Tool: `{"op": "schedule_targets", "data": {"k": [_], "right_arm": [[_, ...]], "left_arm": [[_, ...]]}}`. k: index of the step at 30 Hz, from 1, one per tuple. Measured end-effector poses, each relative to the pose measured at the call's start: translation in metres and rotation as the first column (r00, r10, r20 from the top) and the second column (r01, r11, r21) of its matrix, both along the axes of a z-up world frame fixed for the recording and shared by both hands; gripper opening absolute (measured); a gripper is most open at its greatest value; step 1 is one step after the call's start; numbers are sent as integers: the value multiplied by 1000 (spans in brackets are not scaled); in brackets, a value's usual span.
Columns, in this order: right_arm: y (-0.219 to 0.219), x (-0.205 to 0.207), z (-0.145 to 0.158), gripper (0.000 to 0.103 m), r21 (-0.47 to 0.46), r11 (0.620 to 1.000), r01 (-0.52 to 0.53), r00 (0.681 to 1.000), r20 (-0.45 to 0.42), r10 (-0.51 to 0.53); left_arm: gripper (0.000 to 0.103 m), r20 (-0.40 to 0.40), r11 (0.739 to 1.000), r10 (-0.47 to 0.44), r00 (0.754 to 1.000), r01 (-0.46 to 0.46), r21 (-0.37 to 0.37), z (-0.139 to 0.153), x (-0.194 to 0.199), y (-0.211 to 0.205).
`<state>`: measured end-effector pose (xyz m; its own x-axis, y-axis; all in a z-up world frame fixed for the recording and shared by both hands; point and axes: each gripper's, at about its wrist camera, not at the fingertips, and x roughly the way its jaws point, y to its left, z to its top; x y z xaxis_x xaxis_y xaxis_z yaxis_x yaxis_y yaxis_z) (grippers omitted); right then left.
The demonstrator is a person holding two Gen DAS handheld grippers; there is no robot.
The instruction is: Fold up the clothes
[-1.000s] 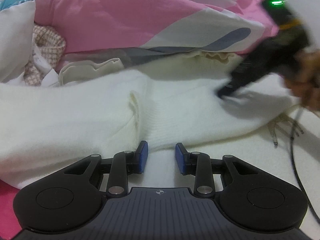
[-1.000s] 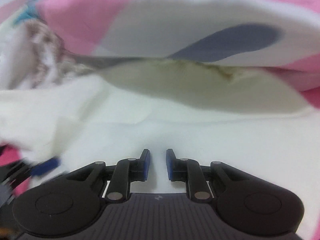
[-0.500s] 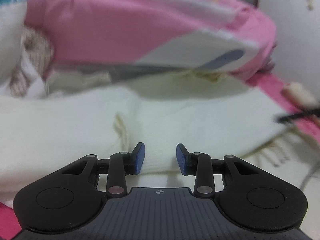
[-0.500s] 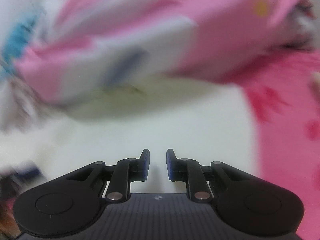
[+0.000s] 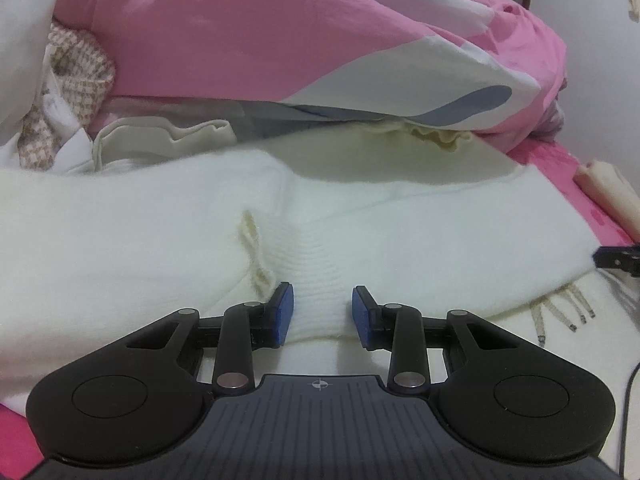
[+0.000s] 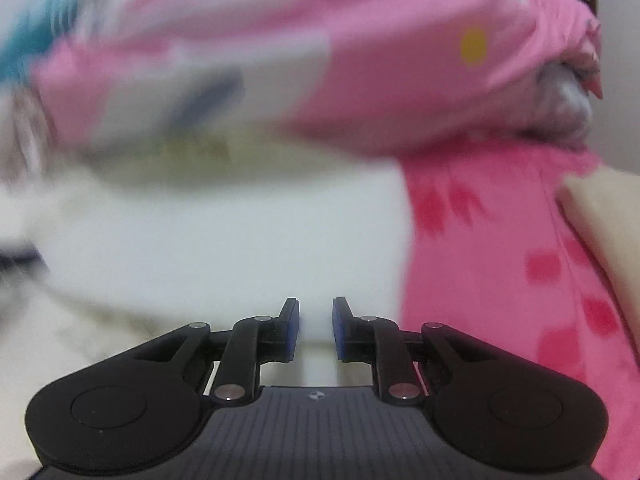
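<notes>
Left wrist view: the left gripper [image 5: 322, 314] hovers with jaws parted and empty over the near hem of a cream knit sweater [image 5: 360, 232] spread on the bed, below a pink quilt [image 5: 260, 36]. Right wrist view, blurred: the right gripper [image 6: 316, 328], jaws narrowly apart and holding nothing, nears the sweater's [image 6: 240, 240] right edge beside the pink sheet [image 6: 500, 260]. Pinching both hem corners evenly should keep the fold square. No writing is legible.
</notes>
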<state>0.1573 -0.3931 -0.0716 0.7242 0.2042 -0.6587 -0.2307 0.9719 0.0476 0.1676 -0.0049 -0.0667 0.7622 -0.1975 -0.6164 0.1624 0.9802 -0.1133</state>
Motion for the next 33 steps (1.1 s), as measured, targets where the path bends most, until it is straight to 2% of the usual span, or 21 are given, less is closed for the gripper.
{"op": "schedule_targets", "data": {"k": [4,7,11,14,15,17,21,24,26,29,33], "right_arm": [[-7,-20,13,18,33,997,74,997,-20,-74],[13,-25,31,18,49,999,9,999,46,-11],[43,-9,24,18,102,992,-73,995,76,65],[47,-9,3,18,114,991,-69,996,62,62],[45,-13,-4,18,124,990,-66,996,60,59],[40,-18,-12,18,139,989,-54,998,39,49],[34,-27,3,19,140,990,-31,1000,5,30],[34,-22,20,19,171,985,-25,996,86,10],[33,-14,20,19,154,988,9,993,111,-26],[27,-5,-9,18,53,998,45,996,72,-48],[17,-10,4,19,77,995,71,997,30,-74]], "left_arm": [[34,60,998,-19,998,15,57,15,-12,-9],[34,110,993,-72,991,61,101,27,-14,-28],[35,75,983,-156,985,148,108,25,6,-60],[38,7,969,-161,987,157,192,-2,18,-76],[39,21,968,-160,987,153,197,-9,15,-75],[41,41,970,-157,987,146,197,-11,12,-75],[48,43,975,-142,989,132,180,-13,13,-74],[52,42,977,-131,991,122,174,-13,13,-71],[55,39,979,-123,992,115,166,-12,13,-69],[57,34,983,-114,993,108,147,-13,14,-66],[59,35,983,-112,993,106,148,-14,15,-67]]}}
